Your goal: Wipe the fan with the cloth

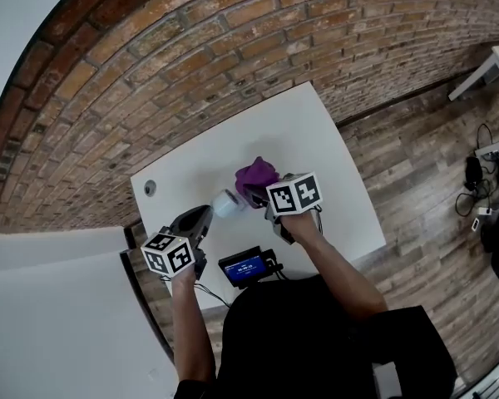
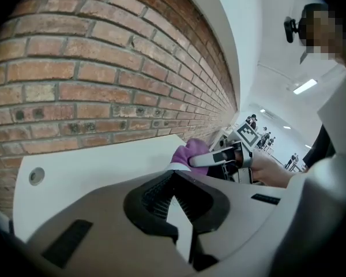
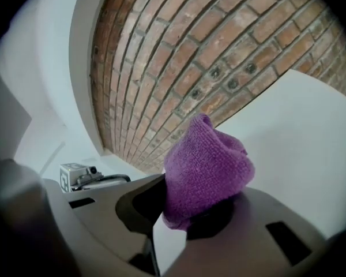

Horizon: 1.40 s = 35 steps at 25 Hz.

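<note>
A small white fan [image 1: 226, 204] sits over the white table [image 1: 316, 140] between my two grippers. My left gripper [image 1: 208, 214] has its jaws together, with their tips right at the fan. In the left gripper view its jaws [image 2: 174, 175] meet, and a white edge shows just past them. I cannot tell whether they pinch the fan. My right gripper [image 1: 255, 196] is shut on a bunched purple cloth [image 1: 256, 177], which stands up from its jaws [image 3: 183, 212] as a soft purple cone [image 3: 207, 166]. The cloth [image 2: 190, 152] is just right of the fan, close to it.
A black device with a blue screen [image 1: 248, 266] lies at the table's near edge, by the person's body. A round grommet [image 1: 150, 187] sits near the table's left corner. A brick wall [image 1: 191, 48] runs behind the table. Cables and dark gear [image 1: 491, 198] lie on the wooden floor to the right.
</note>
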Available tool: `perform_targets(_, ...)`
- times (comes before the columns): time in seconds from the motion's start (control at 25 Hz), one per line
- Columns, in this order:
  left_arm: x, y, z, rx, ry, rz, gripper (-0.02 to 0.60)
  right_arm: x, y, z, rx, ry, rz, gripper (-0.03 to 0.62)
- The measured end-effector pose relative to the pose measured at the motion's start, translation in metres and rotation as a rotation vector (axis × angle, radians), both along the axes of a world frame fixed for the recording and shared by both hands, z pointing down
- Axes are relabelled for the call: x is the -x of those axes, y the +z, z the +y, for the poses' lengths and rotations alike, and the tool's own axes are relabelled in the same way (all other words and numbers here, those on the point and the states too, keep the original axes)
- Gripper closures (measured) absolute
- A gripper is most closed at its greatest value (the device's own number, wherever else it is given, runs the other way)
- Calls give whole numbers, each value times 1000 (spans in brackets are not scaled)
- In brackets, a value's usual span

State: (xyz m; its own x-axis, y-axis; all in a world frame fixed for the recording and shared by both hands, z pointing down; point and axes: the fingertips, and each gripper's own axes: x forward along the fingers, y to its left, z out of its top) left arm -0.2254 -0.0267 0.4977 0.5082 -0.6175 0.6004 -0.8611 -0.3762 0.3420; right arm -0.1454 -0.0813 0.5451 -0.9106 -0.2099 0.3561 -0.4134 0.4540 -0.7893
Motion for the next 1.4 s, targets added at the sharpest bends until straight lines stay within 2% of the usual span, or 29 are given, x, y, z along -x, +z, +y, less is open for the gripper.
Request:
perform_targets(0.08, -9, -3, -4, 2, 39, -42, 575, -1, -23, -10, -24, 45, -77, 531)
perform_targets(0.16, -15, 3, -5, 28, 66, -81, 575, 11, -51, -12, -65, 27, -154, 531)
perform_targets(0.28, -16, 6, -5, 38, 52, -71, 575, 32, -56, -1, -95, -31, -148, 531)
perform_targets(0.36, -17, 7, -4, 40, 46, -66, 575, 35, -35, 6, -55, -13, -127, 531)
perform_targets(0.44, -17, 7, -5, 41, 46, -62, 575, 29, -10, 7, 26, 62, -141, 531)
perform_targets(0.52, -16, 6, -6, 40, 46, -64, 575, 23, 17, 11, 95, 93, -124, 531)
perform_targets(0.68, -16, 6, -5, 40, 49, -81, 575, 25, 66, 40, 190, -14, -34, 531)
perform_targets(0.76, -17, 7, -4, 45, 54, -85, 575, 19, 79, 44, 204, -16, 6, 531)
perform_targets(0.88, -17, 7, -5, 46, 52, -80, 575, 5, 60, 23, 176, 69, -28, 531)
perform_targets(0.96, -16, 6, -5, 41, 46, -77, 575, 3, 17, 5, 109, 102, -146, 531)
perform_targets(1.08, -16, 6, -6, 36, 41, -79, 575, 11, -52, -4, -6, 72, -322, 531)
perform_targets(1.16, -17, 6, -5, 36, 41, -83, 575, 23, -62, 3, -33, 23, -322, 531)
perform_targets(1.24, -17, 6, -4, 38, 40, -88, 575, 32, -46, 12, -12, 14, -287, 531)
perform_targets(1.4, -16, 6, -5, 32, 33, -87, 575, 24, -8, 9, 70, 125, -259, 531)
